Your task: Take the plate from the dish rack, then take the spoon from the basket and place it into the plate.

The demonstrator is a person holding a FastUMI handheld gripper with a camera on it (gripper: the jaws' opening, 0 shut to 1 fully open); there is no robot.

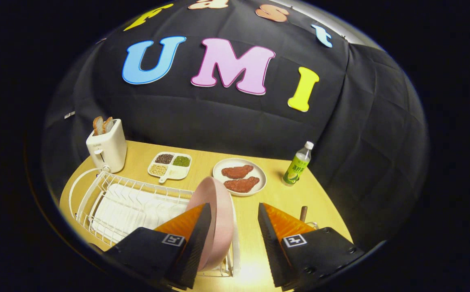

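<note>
The tool (231, 227) was open, its fingers spread wide with the pink plate (214, 219) standing on edge in the dish rack (109, 194) just against the left finger, not yet gripped. Judging from this, the task had barely begun: the plate was still to be lifted out, and the spoon (303, 212), its handle showing just beyond the right finger, was untouched

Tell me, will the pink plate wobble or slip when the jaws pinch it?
Probably a bit. The pink plate stands on edge in the white dish rack, so it may tip sideways. It looks smooth and stiff, perhaps slippery. The gripper is open, with the plate by one finger.
</note>
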